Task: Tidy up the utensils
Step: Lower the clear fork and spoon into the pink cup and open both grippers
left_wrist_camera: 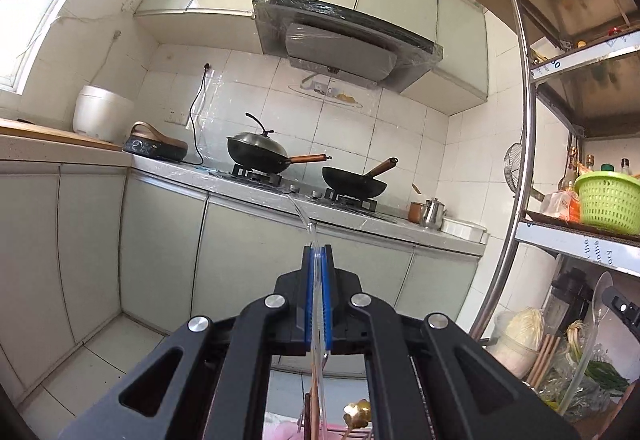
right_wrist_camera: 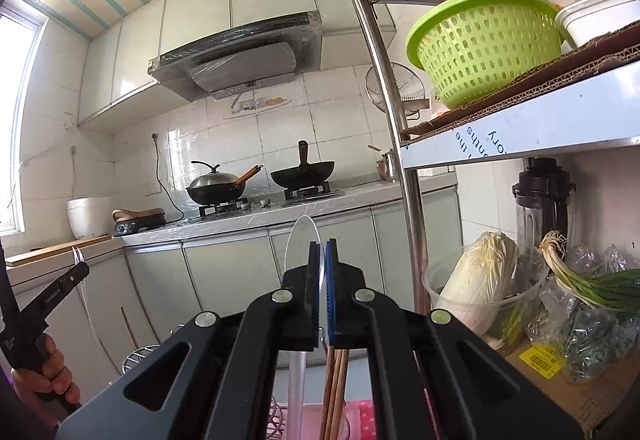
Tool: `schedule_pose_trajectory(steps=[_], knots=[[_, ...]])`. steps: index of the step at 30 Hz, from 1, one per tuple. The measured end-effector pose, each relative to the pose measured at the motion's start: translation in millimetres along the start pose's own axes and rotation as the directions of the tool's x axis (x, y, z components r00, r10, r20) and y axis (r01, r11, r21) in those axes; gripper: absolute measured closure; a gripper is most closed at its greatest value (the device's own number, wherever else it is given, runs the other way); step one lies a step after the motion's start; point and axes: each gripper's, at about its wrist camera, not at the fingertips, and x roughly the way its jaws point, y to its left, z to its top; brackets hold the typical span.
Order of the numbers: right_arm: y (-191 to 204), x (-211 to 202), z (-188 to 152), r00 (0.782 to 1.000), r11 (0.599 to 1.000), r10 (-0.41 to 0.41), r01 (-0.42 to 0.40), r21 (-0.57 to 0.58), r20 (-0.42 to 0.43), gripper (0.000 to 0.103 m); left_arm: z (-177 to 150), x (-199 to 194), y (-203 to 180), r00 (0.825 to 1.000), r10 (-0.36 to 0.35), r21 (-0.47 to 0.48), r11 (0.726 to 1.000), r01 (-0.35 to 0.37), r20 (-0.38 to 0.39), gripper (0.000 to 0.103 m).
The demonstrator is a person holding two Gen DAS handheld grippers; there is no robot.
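In the left wrist view, my left gripper [left_wrist_camera: 317, 252] is shut on a clear plastic fork [left_wrist_camera: 307, 224], whose tip sticks out past the blue pads towards the stove. My right gripper [right_wrist_camera: 322, 246] is shut on a clear plastic spoon [right_wrist_camera: 301, 242], with the bowl rising above the pads. Both grippers point level. The right wrist view catches the left gripper [right_wrist_camera: 78, 272] at the left edge, fork tines [right_wrist_camera: 78, 254] up and a hand [right_wrist_camera: 44, 380] on its handle. The right gripper [left_wrist_camera: 620, 306] and its spoon [left_wrist_camera: 600, 292] appear at the right edge of the left wrist view.
Wooden chopsticks [right_wrist_camera: 336, 380] and a wire holder [right_wrist_camera: 140, 356] stand low in front, over a pink cloth [right_wrist_camera: 360, 416]. A steel shelf rack [right_wrist_camera: 408, 200] on the right carries a green basket [right_wrist_camera: 484, 48], a cabbage [right_wrist_camera: 480, 280] and spring onions [right_wrist_camera: 592, 288]. Two woks [left_wrist_camera: 352, 184] sit on the counter stove.
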Motion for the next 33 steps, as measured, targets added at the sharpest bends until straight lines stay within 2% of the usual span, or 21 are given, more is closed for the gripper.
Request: schedule_pose_trajectory(steps=[6,9,19,23,28,33], knots=[[-1,14,-14,1.0,1.0,0.003,-0.003,-0.017,0.02,0.1,-23,10,-4,0.998,0.032,0.061,0.998,-0.035,0.048,0.1],[-1,19,-21,1.0,1.0,-0.004,0.005,-0.03,0.023,0.1,-36,11,-7,0.999,0.029,0.095,0.995,-0.033,0.044,0.1],[-10,28,-50,1.0,1.0,-0.01,0.01,-0.025,-0.022,0.1,-67,11,-10,0.999,-0.003,0.116,0.993,0.008,-0.044,0.1],[-14,24,-59,0.998,1.0,0.0,0.0,0.002,-0.056,0.1,-74,8,-8,0.995,-0.031,0.094,0.995,0.04,-0.097,0.1],[-17,18,-75,0.991,0.999,0.014,-0.009,0.036,-0.136,0.1,-82,6,-7,0.981,-0.063,0.08,0.994,0.078,-0.181,0.1],[-15,18,-89,0.973,0.998,0.038,-0.027,0.054,-0.229,0.1,-86,3,-3,0.961,-0.088,0.051,0.993,0.104,-0.261,0.1]])
